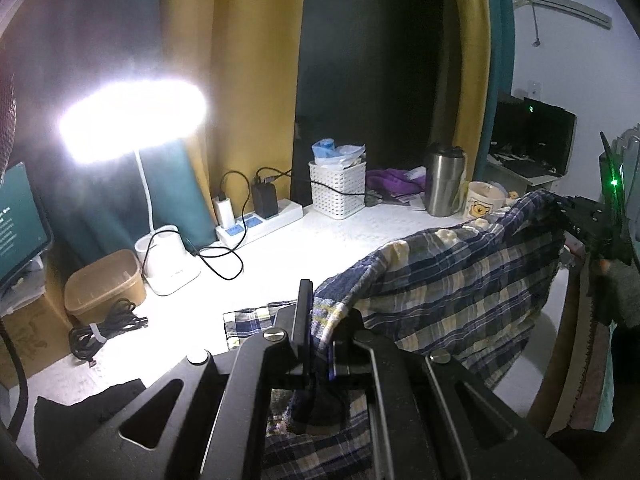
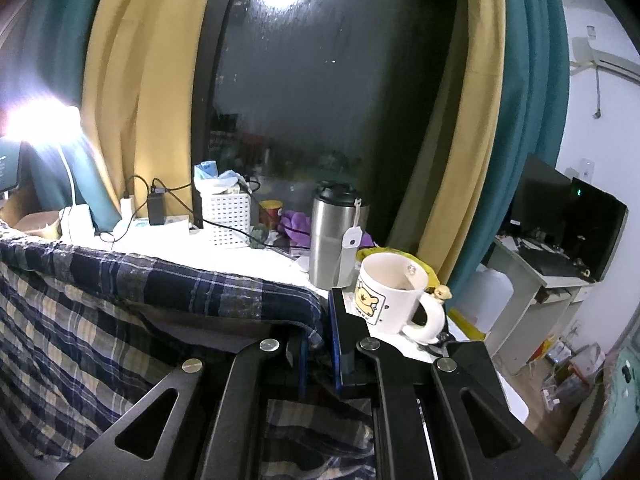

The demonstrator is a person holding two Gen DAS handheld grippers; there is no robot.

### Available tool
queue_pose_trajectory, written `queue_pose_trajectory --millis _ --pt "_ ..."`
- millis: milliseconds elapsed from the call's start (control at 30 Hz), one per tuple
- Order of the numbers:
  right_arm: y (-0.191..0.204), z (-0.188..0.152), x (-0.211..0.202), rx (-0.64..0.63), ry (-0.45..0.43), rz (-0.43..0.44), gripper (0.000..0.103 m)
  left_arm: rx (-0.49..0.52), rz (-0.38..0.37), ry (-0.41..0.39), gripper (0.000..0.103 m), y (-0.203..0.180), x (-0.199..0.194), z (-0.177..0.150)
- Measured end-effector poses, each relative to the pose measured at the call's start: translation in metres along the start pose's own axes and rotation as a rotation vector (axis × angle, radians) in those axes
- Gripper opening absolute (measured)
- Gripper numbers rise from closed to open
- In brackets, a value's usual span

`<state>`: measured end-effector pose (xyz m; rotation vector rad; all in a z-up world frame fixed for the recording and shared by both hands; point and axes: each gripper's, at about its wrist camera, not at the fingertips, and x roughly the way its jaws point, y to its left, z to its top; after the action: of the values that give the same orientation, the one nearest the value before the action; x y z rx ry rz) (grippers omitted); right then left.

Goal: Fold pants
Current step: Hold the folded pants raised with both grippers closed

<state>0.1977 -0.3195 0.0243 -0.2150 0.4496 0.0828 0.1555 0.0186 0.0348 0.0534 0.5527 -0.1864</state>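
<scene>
Dim room; desk lamp (image 1: 132, 120) glares white (fisheye-bent edges).

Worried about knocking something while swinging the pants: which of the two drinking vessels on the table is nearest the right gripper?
The white cartoon-bear mug, just beyond the right gripper. The steel tumbler stands farther back, taller, lidded, with a tag hanging.

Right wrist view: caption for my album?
Right gripper shut on plaid pants, lifted beside a mug.
</scene>
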Motion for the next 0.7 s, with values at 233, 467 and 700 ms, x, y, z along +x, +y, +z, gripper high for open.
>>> queue_pose_trajectory --millis 233,467,700 --pt "0.006 0.003 0.032 -0.009 0.043 0.009 0.009 -0.029 -0.006 0.05 0.004 0.016 0.03 0.004" --pt "0.011 0.002 0.063 -0.018 0.087 0.014 0.009 -0.055 -0.002 0.101 0.008 0.032 0.06 0.002" --pt "0.019 -0.005 0.099 -0.033 0.151 0.029 0.009 -0.077 0.002 0.164 0.008 0.047 0.092 -0.005"
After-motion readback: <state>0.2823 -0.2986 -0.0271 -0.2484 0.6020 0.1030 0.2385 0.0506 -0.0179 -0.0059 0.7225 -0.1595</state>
